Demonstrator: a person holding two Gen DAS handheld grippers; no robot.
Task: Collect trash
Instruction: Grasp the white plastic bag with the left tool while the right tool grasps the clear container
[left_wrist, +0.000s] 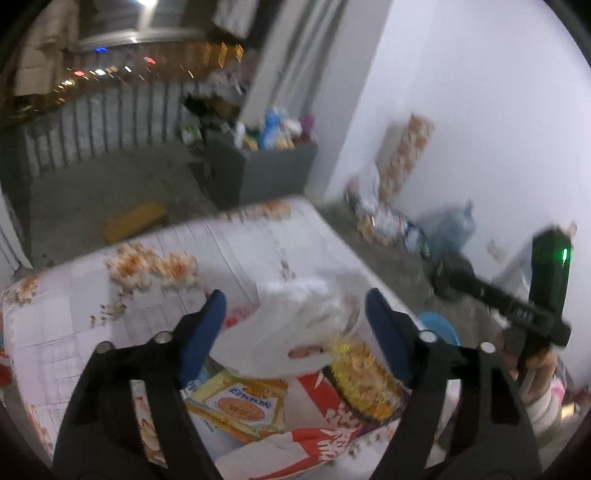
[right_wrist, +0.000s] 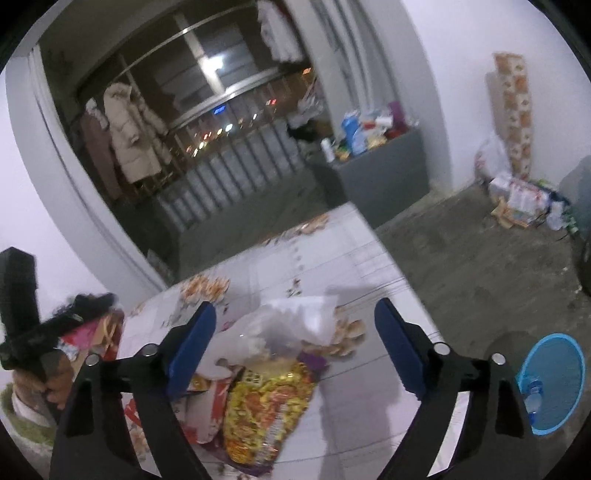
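Note:
A pile of trash lies on a table with a white floral cloth (left_wrist: 92, 306). It holds a clear plastic bag (left_wrist: 295, 325), a yellow snack packet (left_wrist: 362, 380), a yellow biscuit wrapper (left_wrist: 240, 404) and red-and-white paper (left_wrist: 321, 435). My left gripper (left_wrist: 295, 332) is open above the pile, one finger on each side of the plastic bag. My right gripper (right_wrist: 295, 343) is open above the same pile, with the plastic bag (right_wrist: 291, 325) and yellow snack packet (right_wrist: 269, 406) between its fingers. The right gripper's body also shows in the left wrist view (left_wrist: 517, 306).
A blue waste basket (right_wrist: 554, 380) with a bottle inside stands on the floor right of the table. A grey cabinet (right_wrist: 380, 173) topped with bottles stands by the wall. Bags and boxes (right_wrist: 517, 199) lie along the wall. A yellow stool (left_wrist: 135, 221) sits beyond the table.

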